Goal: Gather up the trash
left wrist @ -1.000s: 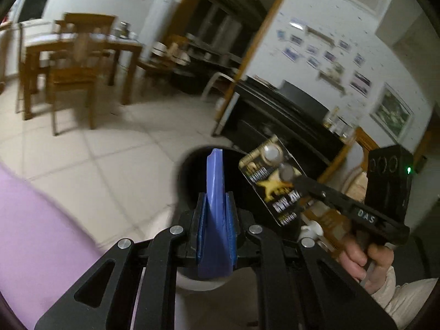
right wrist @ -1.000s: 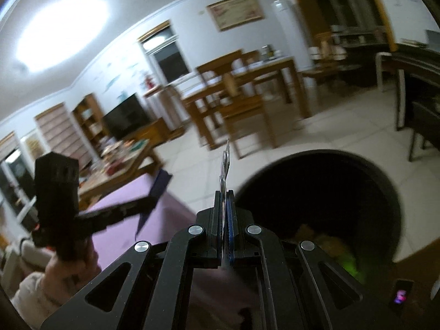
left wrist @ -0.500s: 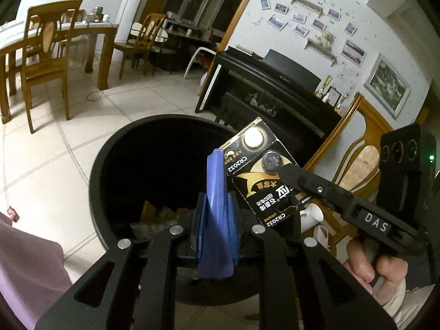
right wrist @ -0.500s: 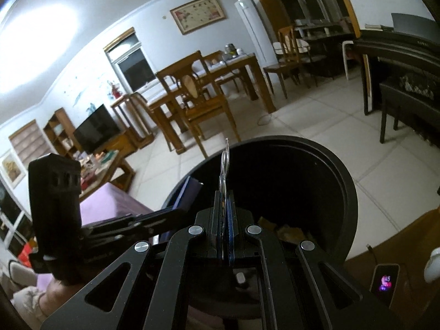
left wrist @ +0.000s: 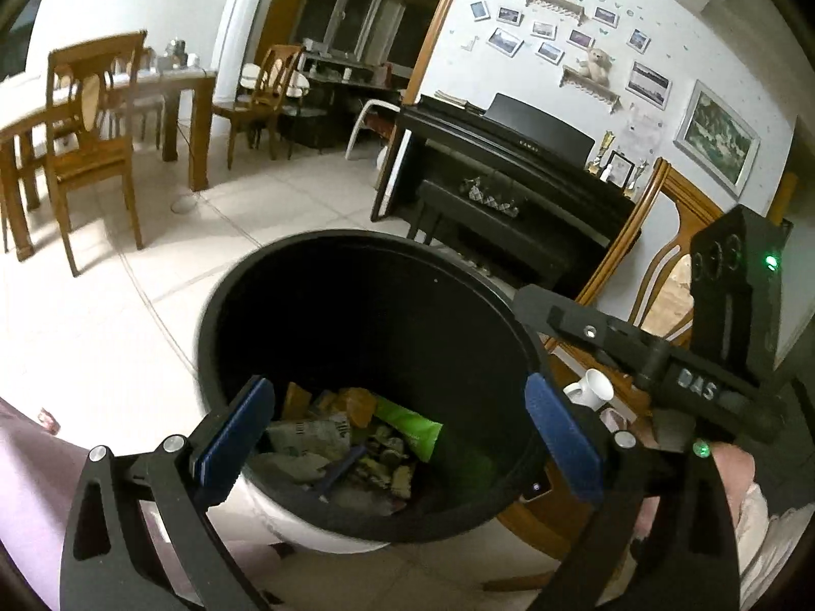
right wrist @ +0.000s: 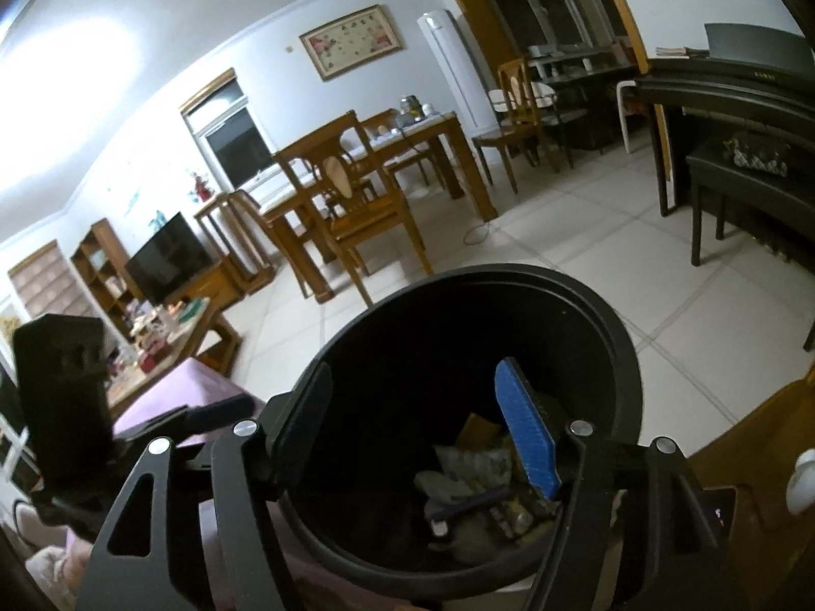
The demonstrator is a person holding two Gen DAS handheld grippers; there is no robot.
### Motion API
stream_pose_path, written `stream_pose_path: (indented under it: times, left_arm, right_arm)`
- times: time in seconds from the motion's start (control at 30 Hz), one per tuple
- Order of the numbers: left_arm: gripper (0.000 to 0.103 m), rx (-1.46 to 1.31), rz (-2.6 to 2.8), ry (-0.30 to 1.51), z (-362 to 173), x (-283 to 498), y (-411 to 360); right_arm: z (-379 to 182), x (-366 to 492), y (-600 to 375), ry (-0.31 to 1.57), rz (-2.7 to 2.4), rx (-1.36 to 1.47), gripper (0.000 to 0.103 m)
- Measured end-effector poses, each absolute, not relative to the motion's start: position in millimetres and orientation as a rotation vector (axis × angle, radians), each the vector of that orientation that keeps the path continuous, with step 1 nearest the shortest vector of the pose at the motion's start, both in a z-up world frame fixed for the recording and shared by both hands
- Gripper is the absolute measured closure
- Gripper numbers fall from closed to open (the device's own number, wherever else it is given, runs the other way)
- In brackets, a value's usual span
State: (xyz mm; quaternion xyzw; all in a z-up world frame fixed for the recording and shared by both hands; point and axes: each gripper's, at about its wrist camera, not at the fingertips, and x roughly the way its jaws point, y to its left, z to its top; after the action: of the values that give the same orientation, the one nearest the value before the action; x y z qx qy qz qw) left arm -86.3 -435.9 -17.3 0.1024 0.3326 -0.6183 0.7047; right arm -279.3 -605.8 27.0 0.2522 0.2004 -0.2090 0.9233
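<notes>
Both grippers hung over the black trash bin point(left wrist: 356, 275). The left gripper point(left wrist: 397, 433) stood wide open, the right gripper point(right wrist: 423, 438) partly open, both having just spread, nothing between them. The wrappers point(left wrist: 351, 438) lay inside. Withdrawing carelessly, a finger might have clipped the rim and tipped the bin.

Dim indoor light. In the right wrist view a ceiling lamp point(right wrist: 97, 51) blows out the upper left into white glare. Fisheye bending curves walls toward dark corners. The bin's point(left wrist: 356, 265) interior lies in deep shadow.
</notes>
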Motion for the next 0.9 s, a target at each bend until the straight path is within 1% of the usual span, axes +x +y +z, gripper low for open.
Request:
stream_pose_path:
  times: [0.03, 0.17, 0.23, 0.47, 0.53, 0.67, 0.8, 0.9]
  left_arm:
    - [0.005, 0.234, -1.366, 0.729, -15, -87, -431]
    - [0.005, 0.269, -1.283, 0.653, -3, -83, -393]
    - [0.005, 0.275, -1.227, 0.626, 0, -79, -374]
    - [0.005, 0.215, -0.917, 0.584, 8, -38, -267]
    - [0.005, 0.182, -0.847, 0.579, 10, -28, -239]
    - [0.005, 0.123, -0.646, 0.568, 8, -4, -162]
    - [0.005, 0.057, -0.404, 0.574, 2, 18, -90]
    - [0.005, 0.039, -0.262, 0.543, 0, 24, -58]
  right_arm:
    - [27, -277, -603, 0.414, -0.423, 0.517, 0.03]
    - [30, -261, -589, 0.427, -0.388, 0.5, 0.029]
    - [31, -246, -573, 0.438, -0.359, 0.477, 0.023]
    - [38, -180, -501, 0.483, -0.205, 0.405, 0.015]
    - [44, -159, -472, 0.485, -0.152, 0.365, 0.01]
    - [54, -124, -409, 0.467, -0.049, 0.278, 0.007]
    - [57, -87, -346, 0.448, 0.049, 0.228, 0.006]
    - [56, -63, -302, 0.432, 0.111, 0.205, 0.005]
